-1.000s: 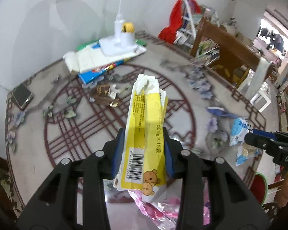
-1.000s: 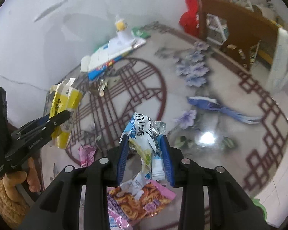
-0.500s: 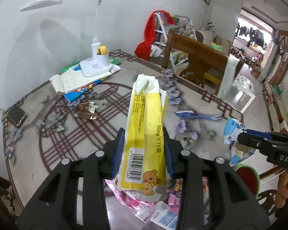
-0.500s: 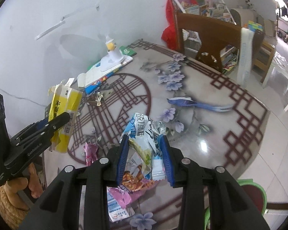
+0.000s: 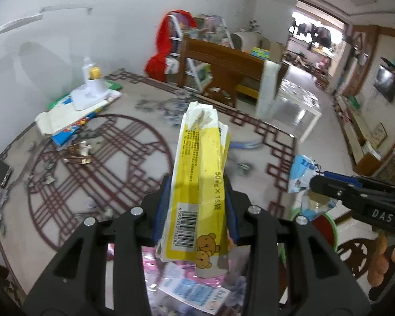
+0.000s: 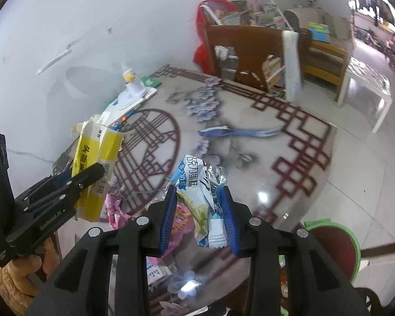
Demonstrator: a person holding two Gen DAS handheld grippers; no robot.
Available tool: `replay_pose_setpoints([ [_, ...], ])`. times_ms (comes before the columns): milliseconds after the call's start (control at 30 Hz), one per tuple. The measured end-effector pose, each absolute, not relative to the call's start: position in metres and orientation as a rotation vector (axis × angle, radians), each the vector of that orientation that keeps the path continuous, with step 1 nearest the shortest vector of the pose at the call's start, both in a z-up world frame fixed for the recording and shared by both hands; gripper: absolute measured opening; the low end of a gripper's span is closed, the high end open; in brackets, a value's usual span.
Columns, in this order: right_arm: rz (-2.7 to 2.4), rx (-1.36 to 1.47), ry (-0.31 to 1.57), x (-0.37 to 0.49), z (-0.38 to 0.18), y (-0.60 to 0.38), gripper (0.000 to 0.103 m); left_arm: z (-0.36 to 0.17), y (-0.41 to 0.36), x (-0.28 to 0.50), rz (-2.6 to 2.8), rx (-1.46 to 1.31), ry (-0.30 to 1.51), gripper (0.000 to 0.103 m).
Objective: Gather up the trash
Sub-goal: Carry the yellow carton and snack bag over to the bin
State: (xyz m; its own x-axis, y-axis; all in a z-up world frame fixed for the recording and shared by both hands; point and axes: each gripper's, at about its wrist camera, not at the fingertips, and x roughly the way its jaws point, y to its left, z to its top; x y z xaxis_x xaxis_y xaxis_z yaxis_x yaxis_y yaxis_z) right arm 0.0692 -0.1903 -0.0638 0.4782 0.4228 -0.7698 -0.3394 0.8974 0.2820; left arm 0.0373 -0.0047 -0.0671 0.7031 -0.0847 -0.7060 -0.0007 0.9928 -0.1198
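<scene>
Pink wrappers (image 5: 155, 260), a desk lamp (image 5: 90, 89) and books (image 5: 65, 121) litter the table (image 5: 113, 163).

Two grippers up, one yellow box (image 5: 201, 173), one blue-white wrapper (image 6: 200, 184), one lamp (image 5: 90, 84), one phone (image 5: 0, 171).

Lamp (image 5: 90, 89) on books (image 5: 65, 115), behind wrappers (image 5: 77, 152)

pink wrappers (image 5: 155, 260): part hidden by left gripper (image 5: 196, 208) | table pattern blurred
</scene>
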Motion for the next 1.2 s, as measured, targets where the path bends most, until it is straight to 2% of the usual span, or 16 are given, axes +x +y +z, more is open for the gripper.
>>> replay_pose_setpoints([
  [500,0.2,0.257,1.029,0.035,-0.097,-0.304,0.034,-0.085,-0.104,0.04,-0.284,-0.028,0.858,0.036],
  [833,-0.005,0.369,1.059,0.012,-0.113,-0.378,0.034,-0.121,-0.186,0.046,-0.511,0.05,0.966,0.036],
  [1200,-0.123,0.478,1.08,-0.004,-0.125,-0.429,0.036,-0.14,-0.238,0.052,-0.623,0.099,1.025,0.037],
])
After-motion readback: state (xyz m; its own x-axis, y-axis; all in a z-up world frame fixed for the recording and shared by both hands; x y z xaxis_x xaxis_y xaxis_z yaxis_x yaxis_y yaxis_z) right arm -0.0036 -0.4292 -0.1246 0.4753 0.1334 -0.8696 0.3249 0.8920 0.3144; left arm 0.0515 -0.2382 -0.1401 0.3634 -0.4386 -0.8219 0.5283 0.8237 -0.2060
